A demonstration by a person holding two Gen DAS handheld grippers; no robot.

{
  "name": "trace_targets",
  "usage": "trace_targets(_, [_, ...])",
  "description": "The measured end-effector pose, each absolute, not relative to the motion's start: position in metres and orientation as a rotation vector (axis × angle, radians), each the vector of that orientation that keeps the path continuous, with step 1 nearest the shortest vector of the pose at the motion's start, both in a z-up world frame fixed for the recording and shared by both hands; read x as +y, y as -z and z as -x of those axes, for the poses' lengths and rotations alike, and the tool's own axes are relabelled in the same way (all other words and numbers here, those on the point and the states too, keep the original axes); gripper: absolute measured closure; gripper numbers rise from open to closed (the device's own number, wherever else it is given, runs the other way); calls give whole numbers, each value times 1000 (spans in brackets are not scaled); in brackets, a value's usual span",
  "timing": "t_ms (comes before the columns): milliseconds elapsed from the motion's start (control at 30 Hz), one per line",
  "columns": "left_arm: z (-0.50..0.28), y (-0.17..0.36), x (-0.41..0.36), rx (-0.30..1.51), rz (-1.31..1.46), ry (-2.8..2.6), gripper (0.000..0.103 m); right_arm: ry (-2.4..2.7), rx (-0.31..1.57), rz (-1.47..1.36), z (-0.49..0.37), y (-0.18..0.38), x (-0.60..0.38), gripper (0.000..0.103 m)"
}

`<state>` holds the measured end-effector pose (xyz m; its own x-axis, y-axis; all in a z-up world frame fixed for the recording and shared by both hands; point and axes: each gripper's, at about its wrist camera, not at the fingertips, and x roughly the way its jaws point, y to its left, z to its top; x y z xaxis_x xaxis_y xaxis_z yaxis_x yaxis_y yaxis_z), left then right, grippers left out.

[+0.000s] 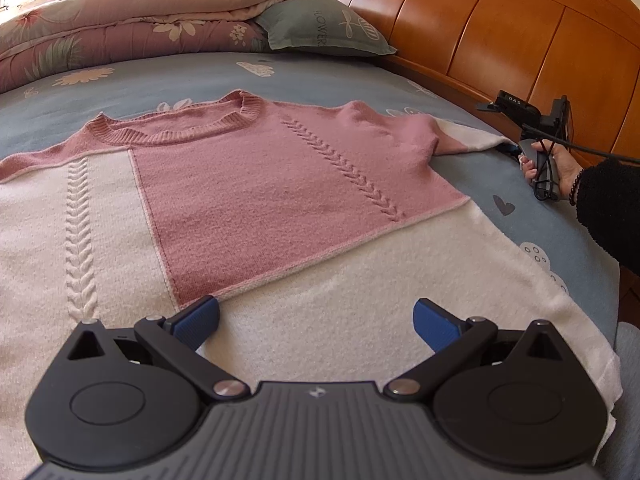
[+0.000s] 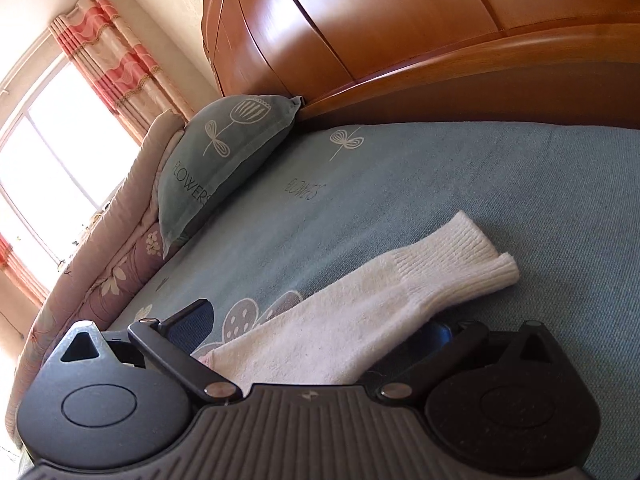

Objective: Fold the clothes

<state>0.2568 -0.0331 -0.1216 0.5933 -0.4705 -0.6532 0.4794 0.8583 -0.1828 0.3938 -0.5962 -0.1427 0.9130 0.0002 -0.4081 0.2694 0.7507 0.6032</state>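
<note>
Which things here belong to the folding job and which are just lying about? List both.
Job:
- sweater
- its sleeve, lying between the open right gripper fingers
- left gripper, open over the hem

Lying about:
- pillow
- quilt
- headboard
- curtain

"FLOWERS" is printed on the pillow [image 2: 224,168] and the bedsheet [image 2: 440,184].

We see a fuzzy knitted sweater [image 1: 280,184] on a matt cloth bedsheet [image 1: 224,76], beside a glossy varnished wooden headboard [image 1: 500,32].
</note>
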Motion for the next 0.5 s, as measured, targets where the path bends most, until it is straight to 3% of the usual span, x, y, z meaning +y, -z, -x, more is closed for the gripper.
trace_targets(500, [-259, 122, -29, 758, 25, 560, 1, 138, 386, -782, -380, 144, -593, 0])
